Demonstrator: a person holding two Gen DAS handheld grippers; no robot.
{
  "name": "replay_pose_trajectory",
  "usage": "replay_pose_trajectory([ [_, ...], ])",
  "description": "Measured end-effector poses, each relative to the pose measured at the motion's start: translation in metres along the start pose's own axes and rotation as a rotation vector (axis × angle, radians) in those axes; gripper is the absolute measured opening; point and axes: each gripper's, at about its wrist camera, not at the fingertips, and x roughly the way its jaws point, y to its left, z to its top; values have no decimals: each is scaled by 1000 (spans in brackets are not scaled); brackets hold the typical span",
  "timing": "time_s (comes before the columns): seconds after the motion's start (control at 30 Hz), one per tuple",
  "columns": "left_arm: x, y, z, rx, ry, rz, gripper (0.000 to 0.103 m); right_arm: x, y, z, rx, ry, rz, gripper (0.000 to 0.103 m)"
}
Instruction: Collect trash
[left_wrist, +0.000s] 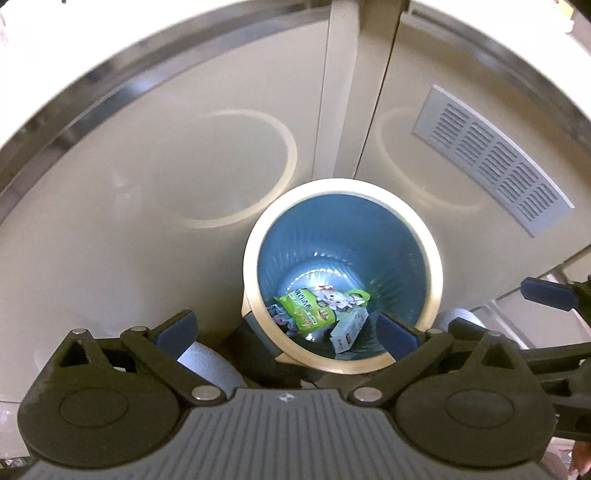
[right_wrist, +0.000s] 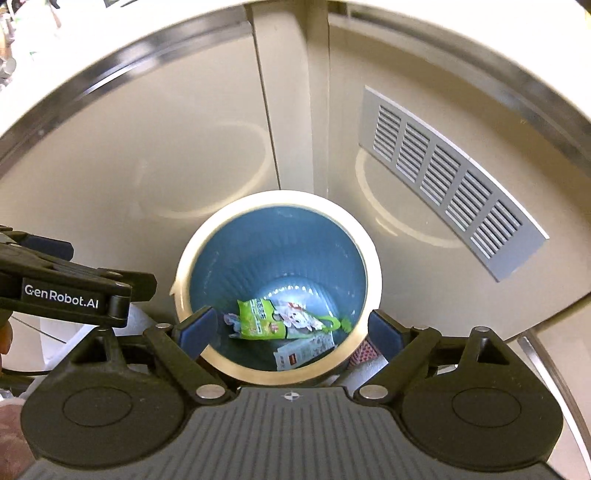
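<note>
A blue ribbed bin with a cream rim (left_wrist: 248, 258) (right_wrist: 183, 266) stands on the floor below both grippers. Inside lie a green snack packet (left_wrist: 314, 306) (right_wrist: 264, 319) and a small white box (left_wrist: 347, 332) (right_wrist: 303, 352). My left gripper (left_wrist: 287, 329) hangs above the bin's near edge, open, with nothing between its blue pads (left_wrist: 177, 328). My right gripper (right_wrist: 291, 330) is over the bin too, open wide and empty, with its pads (right_wrist: 384, 332) either side of the rim. Each gripper shows at the edge of the other's view: the right gripper (left_wrist: 550, 293) and the left gripper (right_wrist: 62, 295).
Glossy beige cabinet doors (left_wrist: 147, 221) rise right behind the bin, one with a grey vent grille (left_wrist: 491, 158) (right_wrist: 450, 181). A metal trim strip (right_wrist: 110, 62) runs along their top. A red patterned scrap (right_wrist: 364, 350) lies beside the bin's right side.
</note>
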Motion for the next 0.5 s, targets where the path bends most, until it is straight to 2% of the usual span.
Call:
replay_pose_trajectory([
  [0.5, -39, -14, -26, 49, -114, -7, 103, -47, 11, -29, -18, -103, -26, 95],
])
